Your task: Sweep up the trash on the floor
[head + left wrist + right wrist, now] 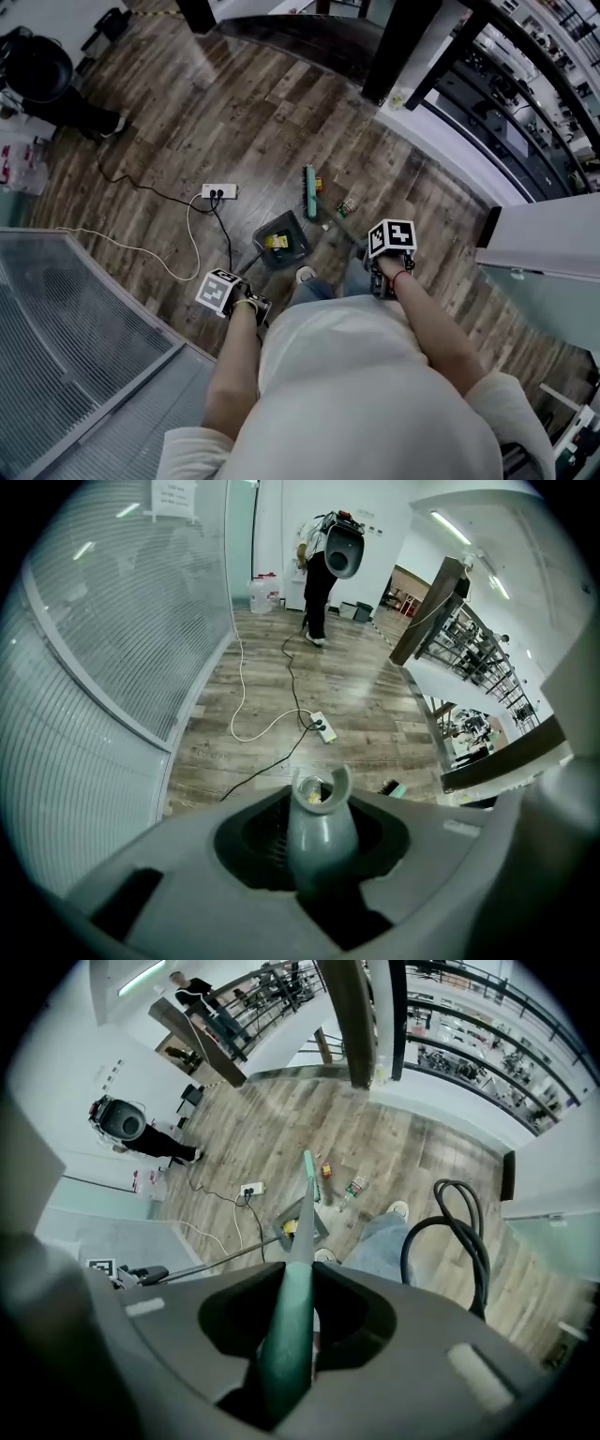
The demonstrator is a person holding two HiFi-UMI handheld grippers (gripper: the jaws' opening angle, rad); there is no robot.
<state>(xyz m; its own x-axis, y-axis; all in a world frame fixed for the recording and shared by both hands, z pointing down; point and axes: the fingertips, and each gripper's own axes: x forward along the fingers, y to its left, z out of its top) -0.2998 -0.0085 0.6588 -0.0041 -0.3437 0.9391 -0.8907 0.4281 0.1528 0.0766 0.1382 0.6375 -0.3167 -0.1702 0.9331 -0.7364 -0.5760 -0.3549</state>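
Observation:
A dark grey dustpan stands on the wood floor with yellow trash inside. Its long grey handle runs up into my left gripper, which is shut on it. My right gripper is shut on the green broom handle. The broom's green head rests on the floor just beyond the dustpan. Loose trash lies by the broom head: a small colourful piece and a crushed plastic bottle. The right gripper view shows the dustpan, the bottle and my left gripper.
A white power strip with black and white cables lies left of the dustpan. A frosted glass wall runs along the left. A person with a round dark pack stands far left. Black pillars and a railing lie ahead. My shoe is beside the dustpan.

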